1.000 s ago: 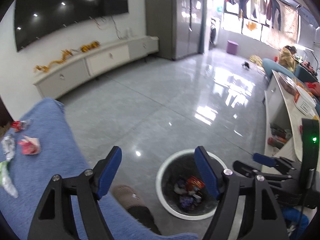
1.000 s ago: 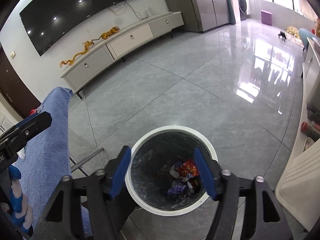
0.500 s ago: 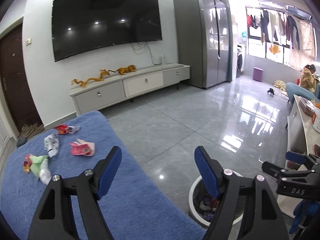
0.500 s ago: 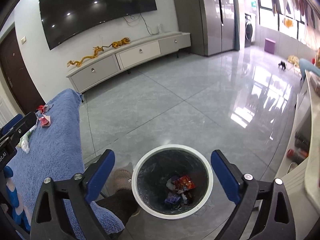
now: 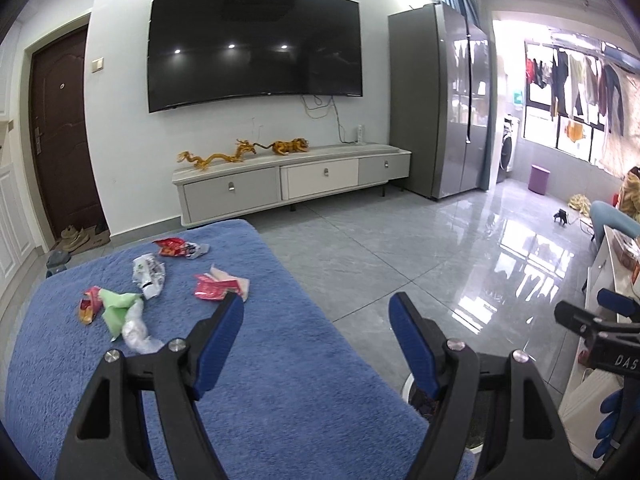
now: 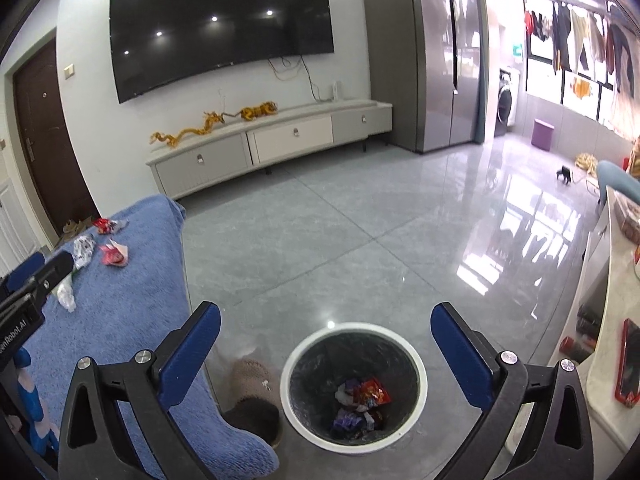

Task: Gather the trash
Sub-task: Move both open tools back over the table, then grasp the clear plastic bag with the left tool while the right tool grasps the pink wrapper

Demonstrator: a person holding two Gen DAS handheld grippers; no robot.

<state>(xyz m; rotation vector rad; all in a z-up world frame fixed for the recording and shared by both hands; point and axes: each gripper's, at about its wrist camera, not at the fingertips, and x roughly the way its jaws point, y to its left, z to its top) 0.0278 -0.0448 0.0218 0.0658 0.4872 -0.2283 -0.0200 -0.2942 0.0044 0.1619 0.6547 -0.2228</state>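
Observation:
Several wrappers lie on the blue fleece cover [image 5: 280, 380]: a red and pink one [image 5: 218, 287], a white crumpled one [image 5: 149, 274], a red one at the far edge [image 5: 172, 247], and a green and clear one [image 5: 120, 308]. My left gripper [image 5: 316, 340] is open and empty above the cover, near the red and pink wrapper. My right gripper [image 6: 326, 346] is open and empty above the white-rimmed trash bin [image 6: 354, 386], which holds several wrappers. The wrappers also show in the right wrist view [image 6: 114, 254].
A brown slipper [image 6: 254, 376] lies on the floor between cover and bin. A white shelf unit [image 6: 608, 320] stands at the right. A TV cabinet [image 5: 288, 184] and grey fridge [image 5: 440, 100] line the far wall. Grey tiled floor lies between.
My left gripper has swung up and left from over the bin to over the blue cover. My right gripper has opened wider and risen above the bin.

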